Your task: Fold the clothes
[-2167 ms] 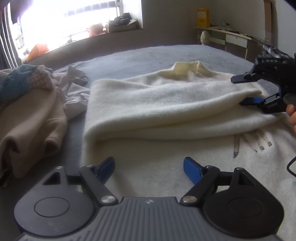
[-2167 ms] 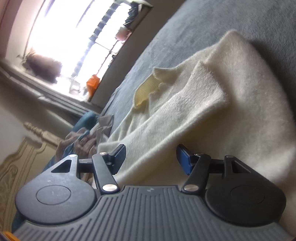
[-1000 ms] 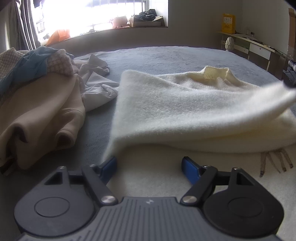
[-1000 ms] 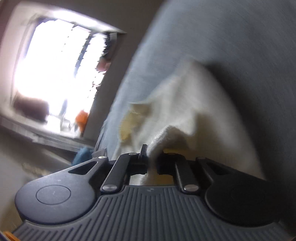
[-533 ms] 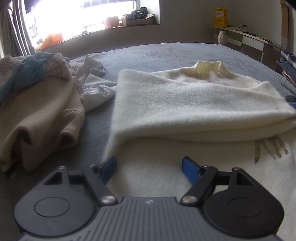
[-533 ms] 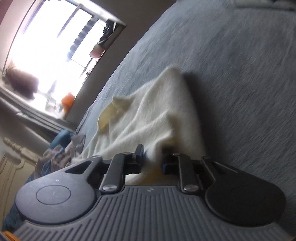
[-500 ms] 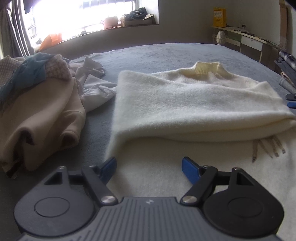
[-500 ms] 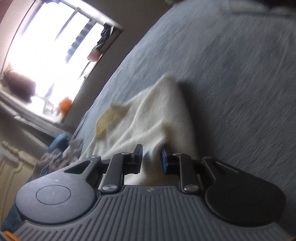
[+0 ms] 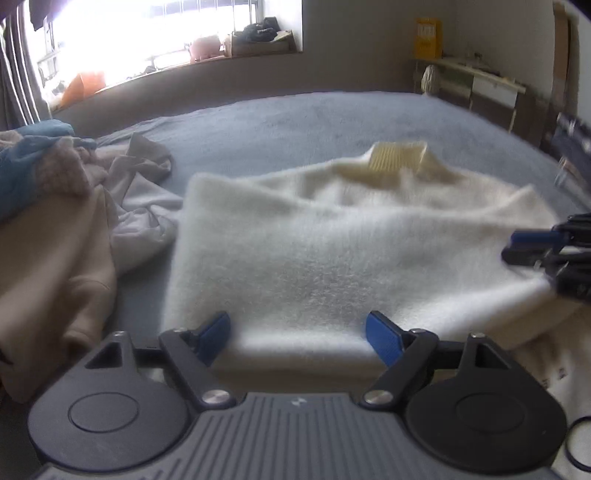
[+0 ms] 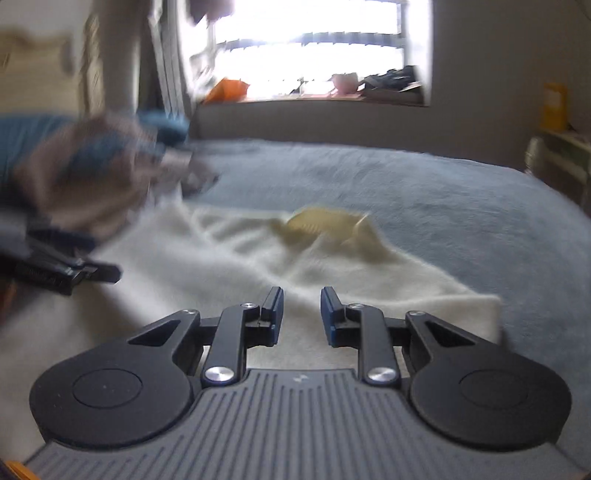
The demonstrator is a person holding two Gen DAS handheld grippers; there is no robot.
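The cream sweater lay on the grey-blue bed, folded over itself so that a thick upper layer covered the lower one. Its ribbed collar pointed to the far side of the bed, toward the window.

The left claw was at the near edge of the folded layer, low over the sweater. Its two blue fingers stood wide apart, and the fold of the sweater was between them, but they did not press it.

The right claw hovered over the right part of the sweater, near its right edge. Its fingers had a small gap between them and no cloth was in this gap, so it held nothing. In the left wrist view the right claw appeared at the right border, beside the sweater edge, blurred.

At the left of the sweater there was a heap of other clothes, beige, pale grey and blue, touching the sweater at one corner. The right wrist view was blurred, so small details there I cannot tell
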